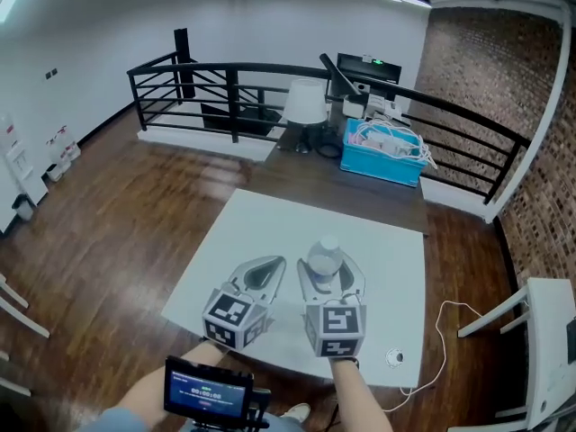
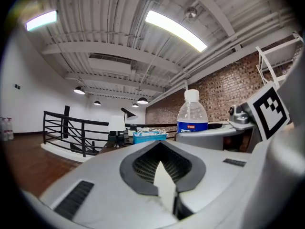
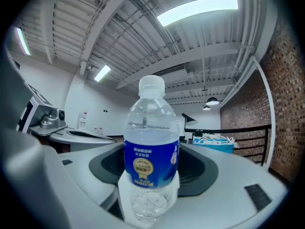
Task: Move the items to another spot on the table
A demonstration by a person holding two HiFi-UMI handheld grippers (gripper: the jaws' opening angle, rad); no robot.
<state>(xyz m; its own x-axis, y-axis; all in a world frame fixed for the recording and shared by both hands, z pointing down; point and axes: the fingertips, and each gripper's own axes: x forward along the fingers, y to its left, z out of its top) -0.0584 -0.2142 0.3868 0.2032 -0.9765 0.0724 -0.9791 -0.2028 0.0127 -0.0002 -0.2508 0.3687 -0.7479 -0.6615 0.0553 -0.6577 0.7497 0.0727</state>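
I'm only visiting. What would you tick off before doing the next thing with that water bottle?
1. Water bottle clamped between the right gripper's jaws: ok.
2. Bottle upright, with its white cap on: ok.
3. Left gripper free, jaws together with nothing in them: ok.
4. Bare space on the white table ahead of the grippers to set it down: ok.
5. Small round object near the table's near edge, apart from both grippers: ok.
6. Whether the grip is firm enough not to slip: cannot tell.
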